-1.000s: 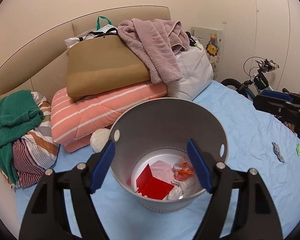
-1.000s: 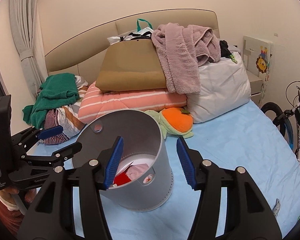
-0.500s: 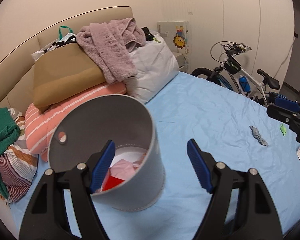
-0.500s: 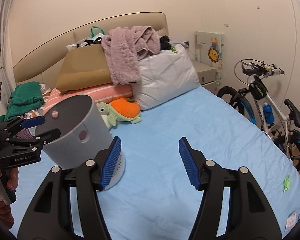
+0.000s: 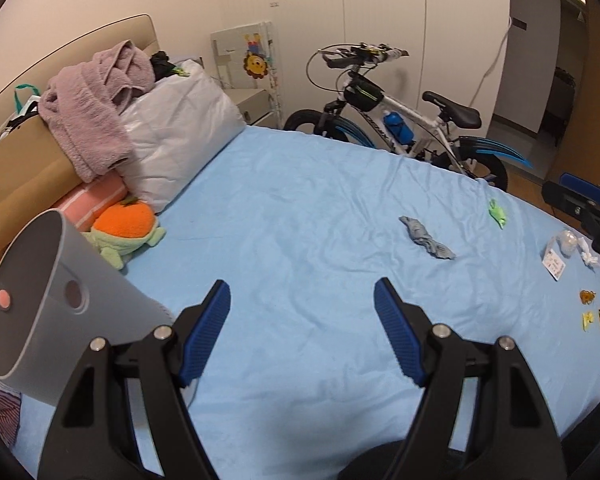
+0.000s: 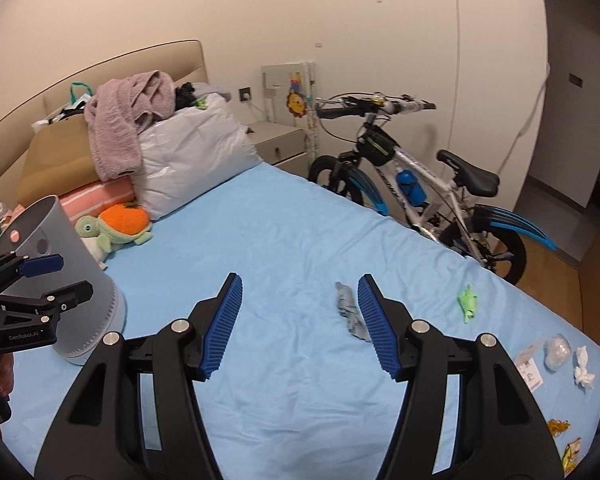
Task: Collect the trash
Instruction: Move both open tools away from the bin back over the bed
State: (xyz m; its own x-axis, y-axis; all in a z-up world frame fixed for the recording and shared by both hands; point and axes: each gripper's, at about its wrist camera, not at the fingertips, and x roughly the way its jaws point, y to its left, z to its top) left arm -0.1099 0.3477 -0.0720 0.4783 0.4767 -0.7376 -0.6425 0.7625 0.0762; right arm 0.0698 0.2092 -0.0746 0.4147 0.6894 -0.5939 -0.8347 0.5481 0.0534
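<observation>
Now both tongs are empty — the right gripper (image 6: 298, 324) has its jaws parted with nothing between the pads, and the left gripper (image 5: 302, 332) gapes wide beside the grey bin (image 5: 56, 304). Closest scrap is the crumpled grey wrapper (image 6: 350, 314) lying on the blue sheet (image 6: 284, 240), just ahead of the right pad. Best play, I'd say — straddle it across its narrow width, press lightly into the sheet, then pinch. Green scrap (image 6: 467, 303) and the white bits (image 6: 582, 368) lie further out.
</observation>
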